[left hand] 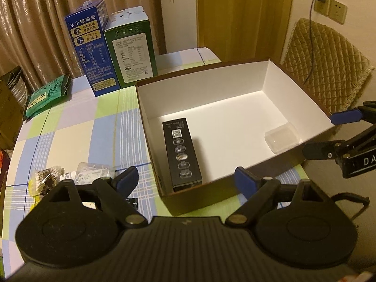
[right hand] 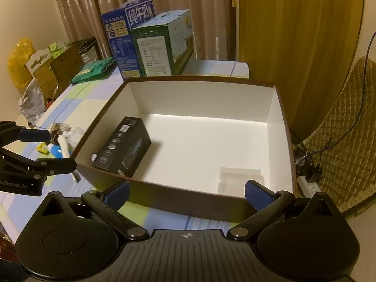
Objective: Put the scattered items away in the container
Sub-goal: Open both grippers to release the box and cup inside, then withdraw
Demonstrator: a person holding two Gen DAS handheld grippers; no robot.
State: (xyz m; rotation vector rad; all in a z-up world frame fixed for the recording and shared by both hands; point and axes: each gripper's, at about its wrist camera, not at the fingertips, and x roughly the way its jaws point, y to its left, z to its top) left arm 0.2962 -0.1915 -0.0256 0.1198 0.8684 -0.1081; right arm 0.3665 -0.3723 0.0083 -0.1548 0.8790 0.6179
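A brown cardboard box with white inside (left hand: 235, 87) (right hand: 202, 94) stands on the checked tablecloth. In it lie a black carton (left hand: 182, 155) (right hand: 122, 146) at its left and a small clear plastic case (left hand: 282, 137) (right hand: 239, 176) at its near right corner. A pile of small items (left hand: 70, 176) (right hand: 58, 141), with cotton swabs, a clear bag and a small bottle, lies left of the box. My left gripper (left hand: 185, 179) is open and empty at the box's near wall. My right gripper (right hand: 186, 191) is open and empty at the near right wall.
A blue milk carton (left hand: 94, 47) (right hand: 127, 37) and a green carton (left hand: 131, 49) (right hand: 164, 44) stand behind the box. A green packet (left hand: 47, 94) (right hand: 94, 70) lies at the far left. A padded chair (left hand: 329, 70) (right hand: 347, 141) stands to the right, with cables and a power strip (right hand: 307, 183).
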